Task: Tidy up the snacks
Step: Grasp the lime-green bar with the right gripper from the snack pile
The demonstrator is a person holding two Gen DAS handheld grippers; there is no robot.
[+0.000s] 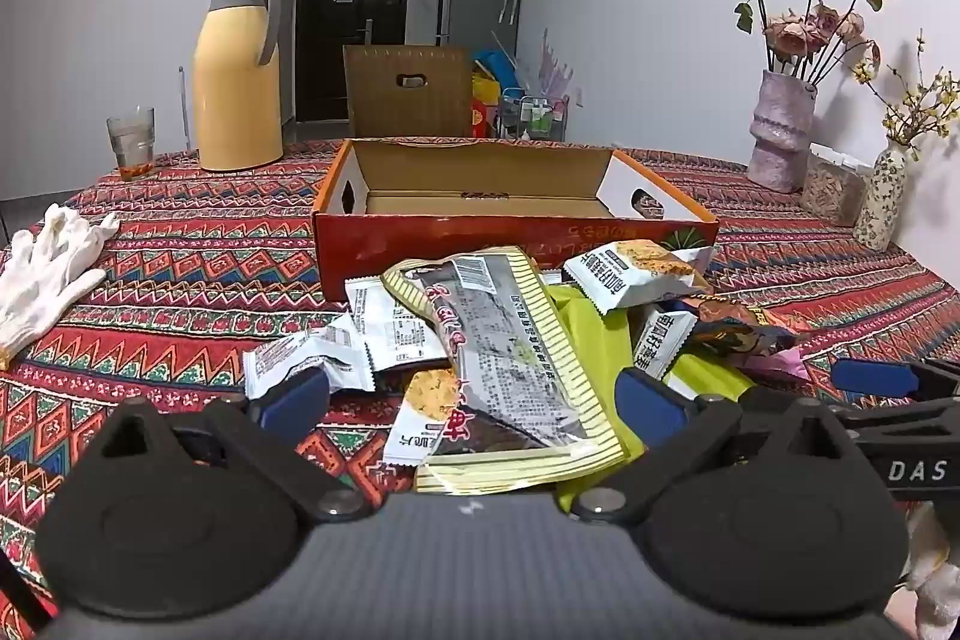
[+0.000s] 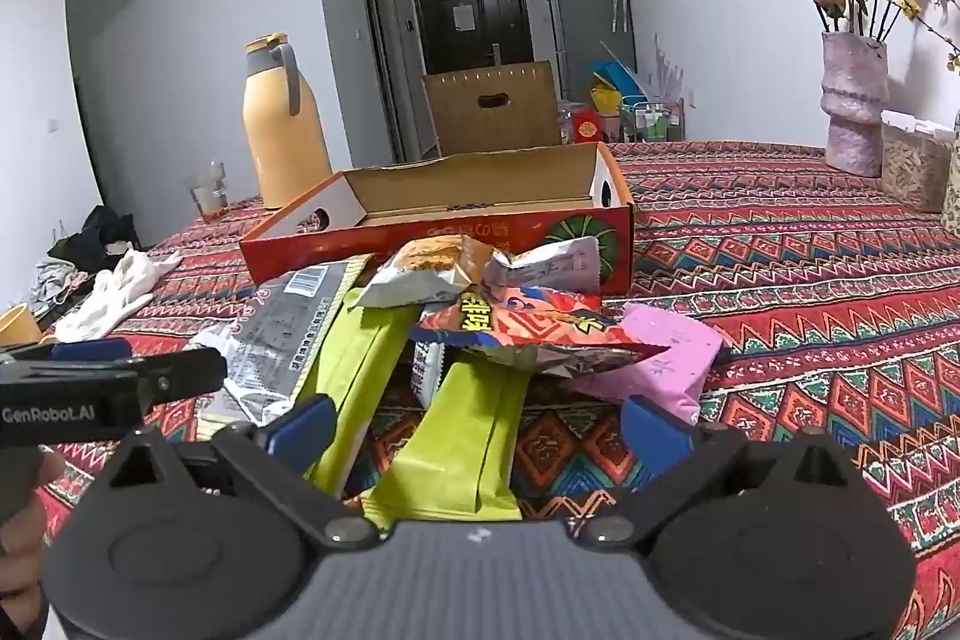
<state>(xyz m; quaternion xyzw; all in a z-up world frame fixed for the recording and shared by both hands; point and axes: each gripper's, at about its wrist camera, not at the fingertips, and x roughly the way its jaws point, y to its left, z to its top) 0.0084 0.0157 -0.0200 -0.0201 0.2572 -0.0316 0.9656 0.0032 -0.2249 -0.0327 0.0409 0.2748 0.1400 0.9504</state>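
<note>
Blue-padded left claw [image 1: 471,400]: spread wide, grasping nothing, low over a long striped cream-and-grey snack packet [image 1: 516,370].
Right claw [image 2: 477,421]: likewise released, straddling a lime-green foil packet [image 2: 462,448].
Snack pile: heaped on the patterned red table [image 2: 810,292], against the front of an empty red cardboard box [image 1: 516,202].

Snacks [image 1: 516,358], box [image 1: 516,235] on tablecloth [image 1: 180,316]
</note>
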